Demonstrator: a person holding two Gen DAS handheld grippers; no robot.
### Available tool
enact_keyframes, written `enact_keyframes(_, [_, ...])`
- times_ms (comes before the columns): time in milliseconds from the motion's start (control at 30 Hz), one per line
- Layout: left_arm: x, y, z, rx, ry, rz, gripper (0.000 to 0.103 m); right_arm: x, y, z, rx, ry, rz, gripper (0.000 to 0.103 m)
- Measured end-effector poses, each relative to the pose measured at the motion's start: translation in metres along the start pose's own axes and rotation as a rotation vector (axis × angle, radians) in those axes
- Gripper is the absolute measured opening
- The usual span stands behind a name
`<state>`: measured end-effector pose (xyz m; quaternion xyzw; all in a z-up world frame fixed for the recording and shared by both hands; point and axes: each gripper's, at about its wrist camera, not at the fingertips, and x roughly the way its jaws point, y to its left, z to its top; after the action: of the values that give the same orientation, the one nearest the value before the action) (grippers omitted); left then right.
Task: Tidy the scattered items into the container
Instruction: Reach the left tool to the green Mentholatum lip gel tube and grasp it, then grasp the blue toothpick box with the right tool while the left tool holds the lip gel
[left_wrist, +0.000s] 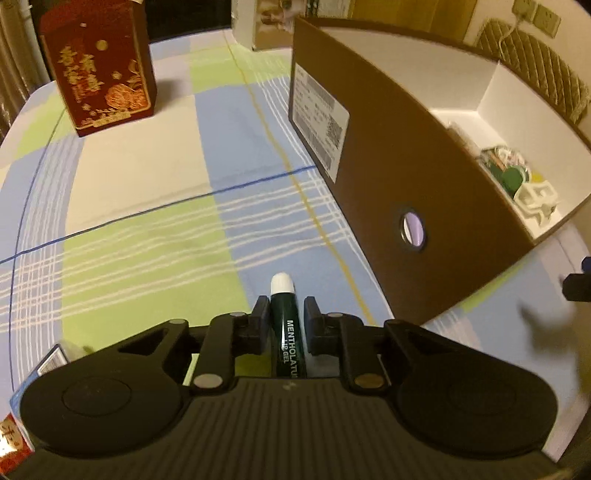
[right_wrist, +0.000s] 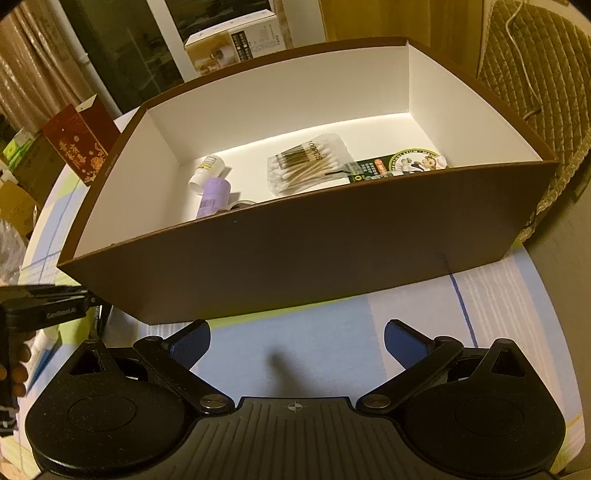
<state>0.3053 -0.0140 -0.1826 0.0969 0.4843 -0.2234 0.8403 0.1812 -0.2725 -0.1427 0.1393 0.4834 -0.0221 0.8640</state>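
The left gripper (left_wrist: 286, 317) is closed on a green lip gel tube (left_wrist: 286, 325). The tube's long axis runs straight forward along the fingers, with the white cap pointing away from the camera. It looks lifted a little above the checked cloth on the counter (left_wrist: 147, 221), though the fisheye view makes the height hard to judge.

The brown box (left_wrist: 406, 221) stands ahead and to the right of this gripper, with its near wall between the tube and the white inside. So the coming move, I think, must go up and to the right, over the rim, before releasing.

The right gripper (right_wrist: 297, 339) is wide open and holds nothing; it waits just in front of the box's long wall. Inside are already a pack of cotton swabs (right_wrist: 306, 166), a purple bottle (right_wrist: 212, 195), a small white bottle (right_wrist: 207, 171) and a round sticker (right_wrist: 419, 160). A red carton (left_wrist: 99, 66) stands well apart on the counter.
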Motion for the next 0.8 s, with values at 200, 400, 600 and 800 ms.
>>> enact_keyframes(200, [-0.006,-0.004,-0.005,0.010,0.028,0.007,0.012,0.000,0.009,0.000,-0.030,0.009,-0.004,0.103])
enact_keyframes(400, [-0.057,0.001,-0.030,-0.035,-0.020,0.038,0.012,-0.003,0.033,-0.004,-0.133,0.019,0.061,0.103])
enact_keyframes(600, [-0.114,0.033,-0.071,-0.160,-0.063,0.101,0.012,-0.002,0.073,-0.021,-0.291,0.059,0.150,0.103])
enact_keyframes(800, [-0.154,0.080,-0.111,-0.311,-0.092,0.181,0.012,0.000,0.132,-0.043,-0.508,0.068,0.299,0.103])
